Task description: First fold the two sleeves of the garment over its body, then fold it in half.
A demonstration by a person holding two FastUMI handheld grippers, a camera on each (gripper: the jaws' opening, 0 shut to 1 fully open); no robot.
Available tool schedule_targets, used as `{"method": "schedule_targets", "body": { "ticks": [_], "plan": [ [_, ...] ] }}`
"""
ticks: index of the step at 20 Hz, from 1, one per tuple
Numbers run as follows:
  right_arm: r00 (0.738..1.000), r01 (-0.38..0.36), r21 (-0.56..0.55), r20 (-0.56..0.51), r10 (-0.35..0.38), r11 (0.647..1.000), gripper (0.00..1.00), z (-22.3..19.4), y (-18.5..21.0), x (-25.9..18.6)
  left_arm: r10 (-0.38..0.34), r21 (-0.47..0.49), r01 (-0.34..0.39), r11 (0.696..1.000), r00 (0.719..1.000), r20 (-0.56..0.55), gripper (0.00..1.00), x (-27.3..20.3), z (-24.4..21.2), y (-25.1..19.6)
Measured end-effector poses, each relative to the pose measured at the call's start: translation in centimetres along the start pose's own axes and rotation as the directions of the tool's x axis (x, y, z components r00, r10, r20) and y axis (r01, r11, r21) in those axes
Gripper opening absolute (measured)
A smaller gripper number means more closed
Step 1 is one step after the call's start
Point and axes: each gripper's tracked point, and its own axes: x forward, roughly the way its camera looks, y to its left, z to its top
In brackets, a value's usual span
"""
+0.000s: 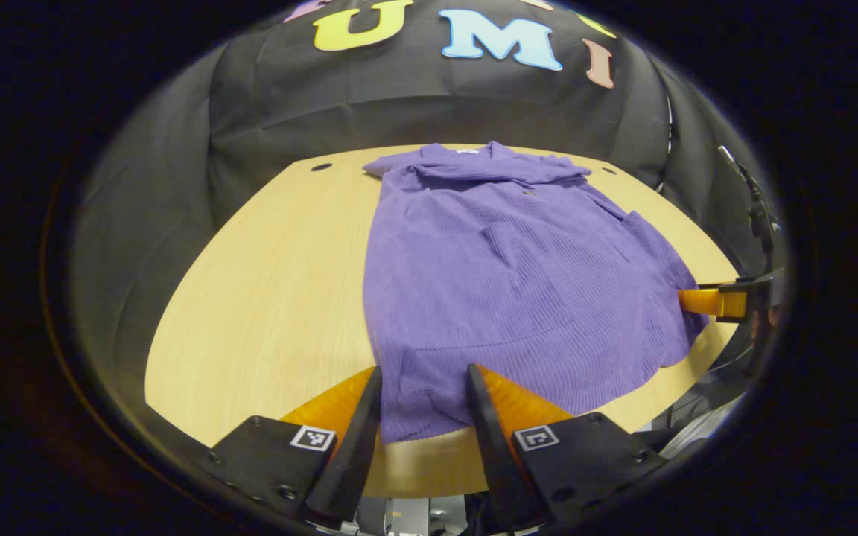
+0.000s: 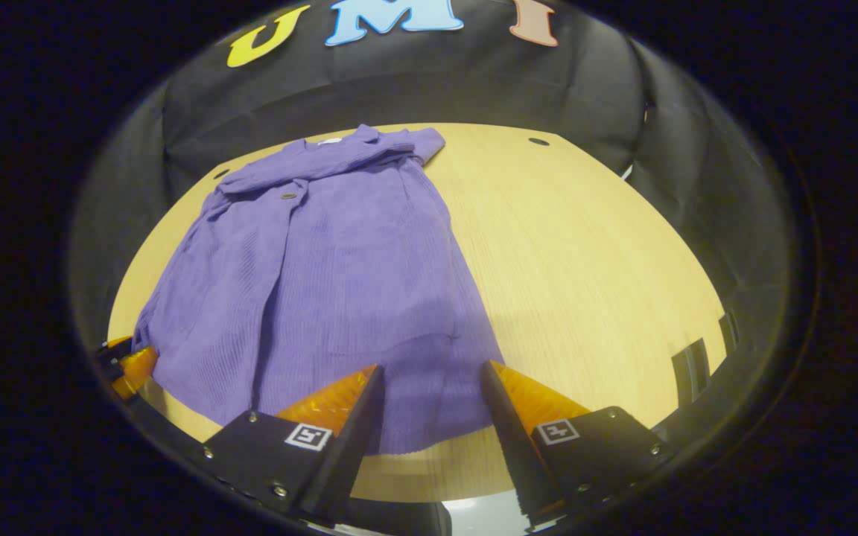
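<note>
Purple ribbed garment (image 1: 503, 275) spread flat on a pale wood-grain table (image 1: 265, 298), collar toward the far wall, hem at the near edge. Sleeves folded in over the body; exact sleeve edges hard to trace among the folds. One small button visible near the collar. Hem bunched and slightly curled between the fingers of the left gripper (image 1: 423, 394), held spread, with no clear pinch on the cloth. Right gripper (image 2: 429, 391) likewise spread over the hem's other corner. Far-off gripper tips at each view's rim, mostly cut off. Two dark round holes in the tabletop near the back.
</note>
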Motion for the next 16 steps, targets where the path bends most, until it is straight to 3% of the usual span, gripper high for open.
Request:
{"method": "schedule_targets", "body": {
  "ticks": [1, 3, 4, 5, 6, 7, 8, 10, 13, 16],
  "plan": [
    [1.000, -0.017, -0.004, 0.008, 0.017, 1.000, 0.84, 0.1, 0.5, 0.2, -0.009, 0.002, 0.009, 1.000, 1.000, -0.001, 0.59, 0.0, 0.2, -0.5],
    [1.000, 0.006, 0.018, 0.017, -0.006, 1.000, 0.42, 0.2, 0.5, 0.2, -0.032, 0.009, 0.032, 0.999, 0.999, -0.006, 0.38, 0.2, 0.2, -1.4],
    [1.000, 0.007, 0.001, 0.009, -0.007, 1.000, 0.42, 0.2, 0.7, 0.2, -0.042, 0.025, 0.042, 0.999, 0.999, -0.011, 0.41, 0.3, 0.2, -1.5],
    [1.000, -0.012, 0.014, 0.020, 0.012, 1.000, 0.41, 0.7, 1.3, 0.1, -0.026, -0.011, 0.026, 1.000, 1.000, -0.015, 0.30, 0.2, 0.5, -1.3],
    [1.000, -0.011, 0.048, 0.016, 0.010, 0.999, 0.24, 0.6, 1.1, 0.3, -0.049, -0.039, 0.048, 0.998, 0.999, -0.024, 0.18, 0.2, 0.6, -1.9],
    [1.000, -0.020, 0.058, 0.008, 0.019, 0.998, 0.07, 0.5, 1.2, 0.4, -0.076, -0.062, 0.073, 0.995, 0.996, -0.037, 0.18, 0.3, 0.8, -2.4],
    [0.999, -0.036, 0.079, 0.003, 0.035, 0.996, 0.07, 0.6, 1.3, 0.3, -0.082, -0.096, 0.078, 0.992, 0.996, -0.044, 0.18, 0.2, 0.9, -2.7],
    [0.998, -0.069, 0.139, 0.008, 0.069, 0.988, 0.07, 1.2, 1.4, -0.3, -0.119, -0.192, 0.106, 0.976, 0.992, -0.053, 0.07, 0.0, 1.6, -2.8],
    [0.991, -0.132, 0.239, 0.065, 0.120, 0.962, 0.02, 3.2, 1.4, -1.9, -0.145, -0.238, 0.140, 0.961, 0.989, -0.002, 0.07, -1.4, 3.7, -3.0],
    [0.983, -0.159, 0.230, 0.125, 0.133, 0.960, 0.02, 5.5, 1.4, -3.5, -0.188, -0.258, 0.195, 0.946, 0.981, 0.051, 0.07, -2.7, 5.9, -3.6]
  ]
}}
